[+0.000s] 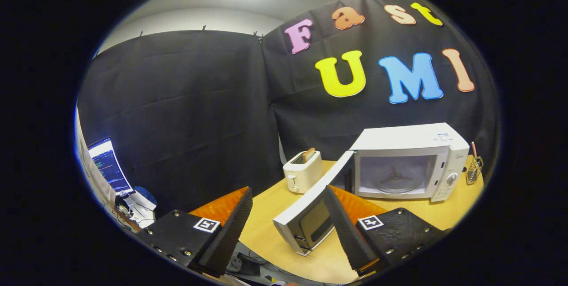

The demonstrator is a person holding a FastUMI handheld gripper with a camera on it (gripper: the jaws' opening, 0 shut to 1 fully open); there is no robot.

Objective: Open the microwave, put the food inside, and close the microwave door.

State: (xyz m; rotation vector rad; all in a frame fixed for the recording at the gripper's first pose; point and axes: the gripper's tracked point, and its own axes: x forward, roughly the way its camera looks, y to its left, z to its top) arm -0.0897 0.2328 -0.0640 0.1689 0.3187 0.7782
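- A white toaster (303, 171) stood on the wooden surface (270, 219) just left of the microwave (410, 162), with something poking out of its slot.
- Right of the microwave, at the frame's right edge, sat a small wire holder (474, 170); a lit monitor (108, 165) showed at lower left, off the surface.
- The microwave door (310, 208) hung wide open, swung out toward the camera, and its far edge sat in the gap ahead of the fingers.
- The hand-held gripper (288, 228) was spread wide, fingers well apart, gripping nothing; the right finger (344, 228) lay just beside the door's edge, contact I couldn't tell.
- The microwave sat at centre right of the frame, long axis running left to right, cavity facing the camera and slightly left, glass turntable (396, 182) visible inside.
- Control knobs (450, 178) were on its right-hand panel.
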